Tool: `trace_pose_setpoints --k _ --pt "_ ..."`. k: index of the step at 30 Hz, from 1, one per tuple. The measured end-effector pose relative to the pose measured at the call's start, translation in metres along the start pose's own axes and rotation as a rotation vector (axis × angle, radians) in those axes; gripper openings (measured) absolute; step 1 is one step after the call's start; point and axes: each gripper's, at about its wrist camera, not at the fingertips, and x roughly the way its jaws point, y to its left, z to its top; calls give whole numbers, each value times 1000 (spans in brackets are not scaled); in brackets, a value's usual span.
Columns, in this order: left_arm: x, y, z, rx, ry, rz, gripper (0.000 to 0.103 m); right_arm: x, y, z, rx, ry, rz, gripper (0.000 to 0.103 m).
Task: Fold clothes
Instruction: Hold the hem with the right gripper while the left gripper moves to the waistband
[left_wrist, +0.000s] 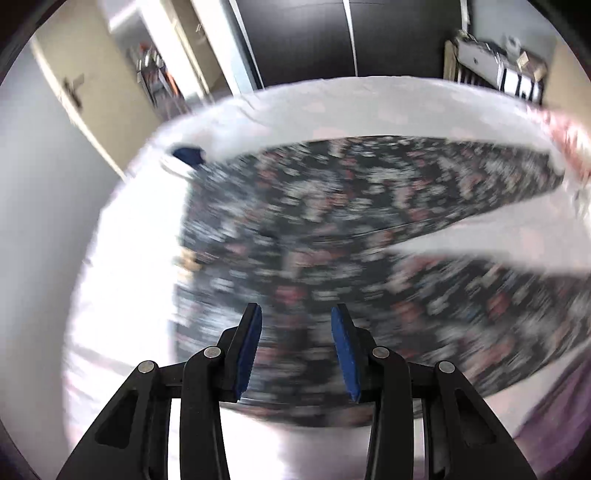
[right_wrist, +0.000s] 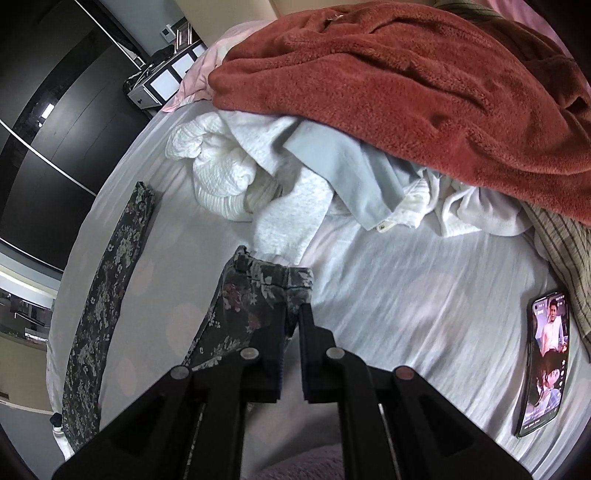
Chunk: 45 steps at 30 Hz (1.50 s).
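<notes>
- The floral trousers (right_wrist: 255, 295), dark with a pale flower print, lie spread on the bed (right_wrist: 406, 295), which is covered in a pale sheet.
- One leg (right_wrist: 107, 291) runs long and narrow along the left edge of the bed in the right wrist view; the waistband end sits near the middle of the sheet.
- The right gripper (right_wrist: 291, 314) has its jaws nearly closed, pinching a fold of the waistband end of the floral trousers between them.
- The left gripper (left_wrist: 295, 317) hovers over the floral trousers (left_wrist: 369, 229) with its jaws well apart and nothing between the blue pads (left_wrist: 251, 347); that view is motion-blurred.
- Open sheet lies to the right of the waistband, bare as far as one phone (right_wrist: 546, 362) with a lit screen, which lies flat near the right edge of the bed.
- Beyond the waistband a pile of clothes (right_wrist: 295, 177) in white and pale grey takes up the far part of the bed; the nearest pale grey piece touches or nearly touches the waistband.
- One rust-red fleece blanket (right_wrist: 406, 66) lies heaped over the back of the pile.
- A dark wardrobe (left_wrist: 303, 40) stands past the far edge of the bed.
</notes>
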Motion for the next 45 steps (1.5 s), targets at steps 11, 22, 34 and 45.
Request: trace_pose_setpoints --k 11,22,34,45 --pt "11 102 -52 154 58 258 41 11 7 -3 -21 6 -16 6" --pt "33 102 -89 385 154 288 41 11 7 -4 -2 3 -30 7" --pt "111 41 -135 547 276 115 41 13 5 -5 27 19 -42 7" --pt "122 1 -137 589 211 146 34 10 14 -7 4 -9 -71 7"
